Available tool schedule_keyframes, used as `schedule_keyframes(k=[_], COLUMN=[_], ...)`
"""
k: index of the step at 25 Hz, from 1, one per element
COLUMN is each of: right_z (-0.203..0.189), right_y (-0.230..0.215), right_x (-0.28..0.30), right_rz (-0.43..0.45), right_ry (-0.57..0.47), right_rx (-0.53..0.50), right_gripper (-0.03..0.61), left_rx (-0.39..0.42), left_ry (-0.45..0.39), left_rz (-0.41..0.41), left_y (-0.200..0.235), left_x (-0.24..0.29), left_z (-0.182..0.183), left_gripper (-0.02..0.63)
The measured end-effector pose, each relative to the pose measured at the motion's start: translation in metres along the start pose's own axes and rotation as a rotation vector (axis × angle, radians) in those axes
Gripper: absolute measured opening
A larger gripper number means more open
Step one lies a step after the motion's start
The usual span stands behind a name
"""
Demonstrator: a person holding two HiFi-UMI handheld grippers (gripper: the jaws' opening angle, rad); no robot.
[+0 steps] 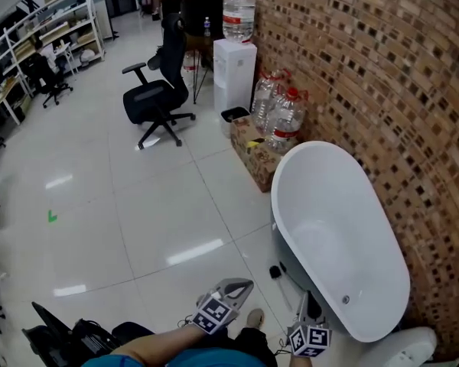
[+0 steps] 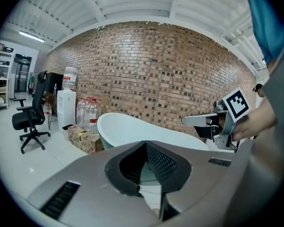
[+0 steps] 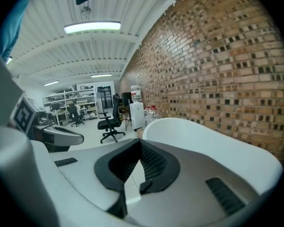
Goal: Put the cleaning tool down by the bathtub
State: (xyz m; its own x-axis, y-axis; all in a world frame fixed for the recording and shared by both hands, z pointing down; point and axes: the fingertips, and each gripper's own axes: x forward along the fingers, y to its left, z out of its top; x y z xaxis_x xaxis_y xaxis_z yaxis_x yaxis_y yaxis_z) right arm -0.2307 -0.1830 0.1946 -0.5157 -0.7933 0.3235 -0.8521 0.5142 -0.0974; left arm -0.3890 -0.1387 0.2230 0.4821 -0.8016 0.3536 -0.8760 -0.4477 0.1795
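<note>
No legible words, brands or numbers anywhere. Black-and-white square coded markers [image 1: 215, 313] on the cubes of the left gripper [image 1: 243, 284] and right gripper [image 1: 303, 300], near: patterns only, no letters. Labels on the clear plastic water bottles [image 1: 284, 117] by the far brick wall: too small to read.

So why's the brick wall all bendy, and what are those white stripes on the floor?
Left gripper view: the wide-angle lens bows the reddish-brown brick wall. Head view: the stripes are lamp glare on the glossy white tiled floor.
</note>
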Motion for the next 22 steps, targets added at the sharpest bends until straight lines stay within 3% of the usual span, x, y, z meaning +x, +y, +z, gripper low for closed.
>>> schedule_keyframes(k=[3,9,17,22], right_z=[0.024,0.051,0.104,0.103], right_y=[0.009,0.014,-0.068,-0.097], right_x=[-0.035,-0.089,-0.16,-0.188], right_rz=[-0.016,-0.023,-0.127,-0.159], right_ry=[-0.036,-0.11,-0.214,-0.197], right_rx=[-0.009,-0.043,-0.012,0.025], right_gripper=[0.009,0.009,0.009,0.009], left_rx=[0.022,0.045,0.115,0.164], left_ry=[-0.05,-0.151,-0.208,-0.262], left_rz=[-0.038,-0.039,-0.04,-0.02], left_y=[-0.025,-0.069,-0.148,-0.184], left_x=[-0.009,-0.027,-0.008,-0.016], left_z=[0.025,0.069,0.132,0.173], left_gripper=[0.0,0.0,0.0,0.0])
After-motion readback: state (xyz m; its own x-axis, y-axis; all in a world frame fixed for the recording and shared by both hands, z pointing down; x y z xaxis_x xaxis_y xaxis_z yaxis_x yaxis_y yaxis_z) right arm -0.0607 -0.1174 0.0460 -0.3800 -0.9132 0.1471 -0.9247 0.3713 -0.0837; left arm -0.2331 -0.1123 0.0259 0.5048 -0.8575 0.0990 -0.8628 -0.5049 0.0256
